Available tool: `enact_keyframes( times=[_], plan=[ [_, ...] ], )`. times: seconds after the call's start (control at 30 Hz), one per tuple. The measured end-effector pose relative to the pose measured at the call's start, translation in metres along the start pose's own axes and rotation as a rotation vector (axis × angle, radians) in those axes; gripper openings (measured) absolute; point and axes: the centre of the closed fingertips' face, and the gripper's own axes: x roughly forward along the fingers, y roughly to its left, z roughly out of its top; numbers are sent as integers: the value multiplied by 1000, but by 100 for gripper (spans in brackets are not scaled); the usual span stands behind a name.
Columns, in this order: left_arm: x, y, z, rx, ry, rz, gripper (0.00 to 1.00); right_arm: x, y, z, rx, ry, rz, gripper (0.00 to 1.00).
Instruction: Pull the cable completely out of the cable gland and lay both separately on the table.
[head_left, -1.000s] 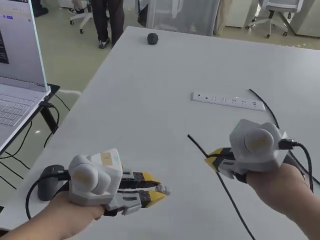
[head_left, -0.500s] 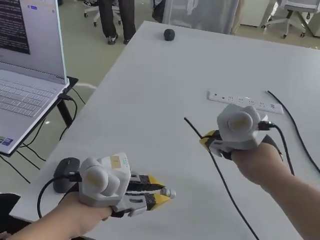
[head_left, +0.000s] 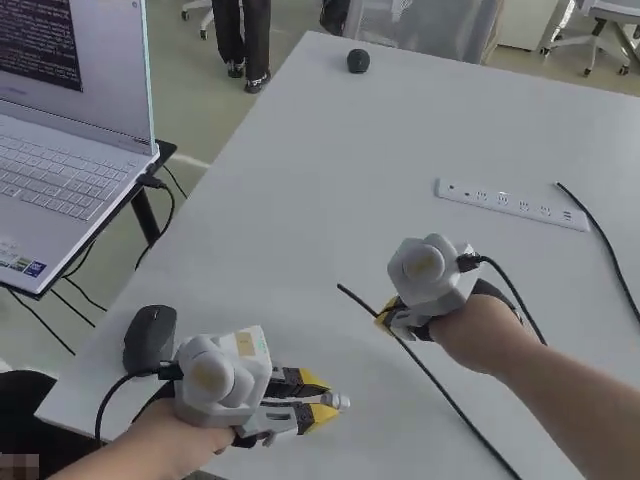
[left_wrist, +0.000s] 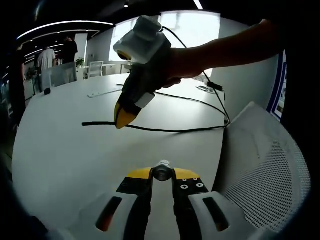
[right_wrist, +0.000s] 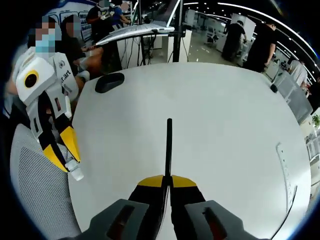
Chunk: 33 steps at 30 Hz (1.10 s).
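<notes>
A small grey cable gland (head_left: 336, 402) is clamped between the yellow-tipped jaws of my left gripper (head_left: 318, 403) near the table's front edge; the left gripper view has the gland (left_wrist: 162, 170) end-on at the jaw tips. The black cable (head_left: 440, 385) lies apart from the gland. My right gripper (head_left: 386, 320) is shut on it close to its free end (head_left: 342, 289), which sticks out ahead of the jaws (right_wrist: 169, 142). The rest of the cable trails back along the table under the right forearm. Left gripper and gland (right_wrist: 75, 172) stand a short way left of the cable end.
An open laptop (head_left: 60, 150) sits on a stand left of the white table (head_left: 300, 180). A dark mouse (head_left: 148, 338) lies at the front left corner. Farther back are a white power strip (head_left: 510, 205), another black cable (head_left: 600, 235) and a small dark round object (head_left: 358, 60).
The head camera has shifted. My right gripper has carried the cable end leftward, closer to the left gripper. The left gripper keeps hold of the gland.
</notes>
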Motion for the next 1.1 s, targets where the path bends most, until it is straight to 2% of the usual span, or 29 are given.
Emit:
enact_keyframes(
  times=[0.07, 0.13, 0.23, 0.3, 0.53, 0.63, 0.67, 0.83, 1.1],
  plan=[
    [5, 0, -10, -9, 17, -1, 16, 8, 3, 3, -10, -2, 14, 0],
    [9, 1, -21, -5, 46, -3, 16, 17, 5, -3, -33, 28, 14, 0],
    [12, 4, -26, -16, 49, 9, 16, 27, 9, -7, -30, 39, 27, 0],
    [14, 7, -28, -21, 52, 20, 16, 32, 13, -12, -47, 64, 31, 0],
    [19, 12, -34, -20, 73, 32, 16, 45, 17, -17, -58, 96, 31, 0],
    [22, 15, -38, -14, 81, 32, 16, 43, 16, -15, -46, 90, 24, 0],
    [23, 14, -39, 6, 92, 26, 16, 43, 15, -15, -46, 91, 25, 0],
    [24, 16, -39, -6, 84, 27, 16, 44, 15, -15, -45, 91, 20, 0],
    [26, 16, -42, 6, 97, 35, 16, 44, 15, -15, -60, 93, 18, 0]
  ],
)
